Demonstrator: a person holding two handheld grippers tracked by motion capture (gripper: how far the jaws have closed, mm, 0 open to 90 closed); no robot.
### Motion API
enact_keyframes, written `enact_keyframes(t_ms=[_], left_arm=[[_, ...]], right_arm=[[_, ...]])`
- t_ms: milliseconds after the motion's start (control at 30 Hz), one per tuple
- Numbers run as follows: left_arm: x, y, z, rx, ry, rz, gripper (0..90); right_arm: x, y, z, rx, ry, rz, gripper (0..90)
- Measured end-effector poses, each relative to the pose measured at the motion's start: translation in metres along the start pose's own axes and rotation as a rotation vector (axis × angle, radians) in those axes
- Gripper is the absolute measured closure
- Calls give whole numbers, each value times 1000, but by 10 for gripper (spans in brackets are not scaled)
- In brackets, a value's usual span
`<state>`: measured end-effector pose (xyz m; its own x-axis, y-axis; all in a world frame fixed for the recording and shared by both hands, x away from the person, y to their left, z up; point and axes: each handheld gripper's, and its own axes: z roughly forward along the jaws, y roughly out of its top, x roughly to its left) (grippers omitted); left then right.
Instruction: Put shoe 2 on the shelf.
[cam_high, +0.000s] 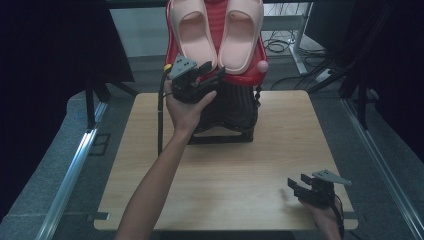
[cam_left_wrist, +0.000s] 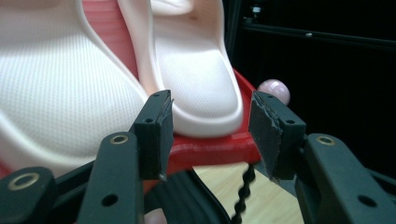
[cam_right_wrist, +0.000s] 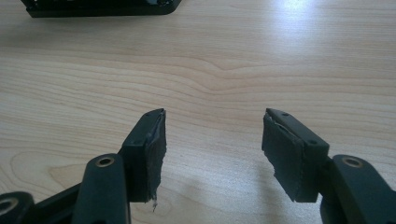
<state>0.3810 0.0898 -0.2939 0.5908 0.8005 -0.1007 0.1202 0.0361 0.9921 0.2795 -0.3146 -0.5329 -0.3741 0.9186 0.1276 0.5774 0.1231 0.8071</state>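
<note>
Two pale pink slippers, one on the left (cam_high: 192, 32) and one on the right (cam_high: 241, 35), lie side by side on a tilted red rack (cam_high: 245, 77) with a black base (cam_high: 235, 112) at the table's far middle. A hand holds my left gripper (cam_high: 213, 70) at the rack's lower rim, open. In the left gripper view its jaws (cam_left_wrist: 210, 130) frame the end of the right slipper (cam_left_wrist: 201, 79) and the red rim (cam_left_wrist: 210, 151) without touching either. My right gripper (cam_high: 297, 181) rests open at the table's near right corner, over bare wood (cam_right_wrist: 212, 149).
A pink round knob (cam_high: 262, 66) sticks out at the rack's right end, and a black beaded chain (cam_high: 258, 95) hangs below it. The wooden table (cam_high: 225, 175) stretches in front of the rack. Metal rails (cam_high: 75, 165) flank the table, and cables (cam_high: 280, 45) lie on the floor behind.
</note>
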Motion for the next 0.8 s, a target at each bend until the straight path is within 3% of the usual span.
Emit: enact_keyframes(t_ms=[200, 433, 700, 800], left_arm=[[2, -20, -25, 5, -35, 23, 496], [8, -54, -52, 47, -61, 11, 491], [14, -100, -74, 116, -36, 25, 479], [17, -118, -81, 141, -35, 8, 474]], right_arm=[[2, 0, 0, 2, 2, -6, 398], [3, -1, 2, 8, 2, -9, 396], [6, -1, 5, 17, 4, -13, 394], [7, -1, 6, 21, 8, -17, 393]])
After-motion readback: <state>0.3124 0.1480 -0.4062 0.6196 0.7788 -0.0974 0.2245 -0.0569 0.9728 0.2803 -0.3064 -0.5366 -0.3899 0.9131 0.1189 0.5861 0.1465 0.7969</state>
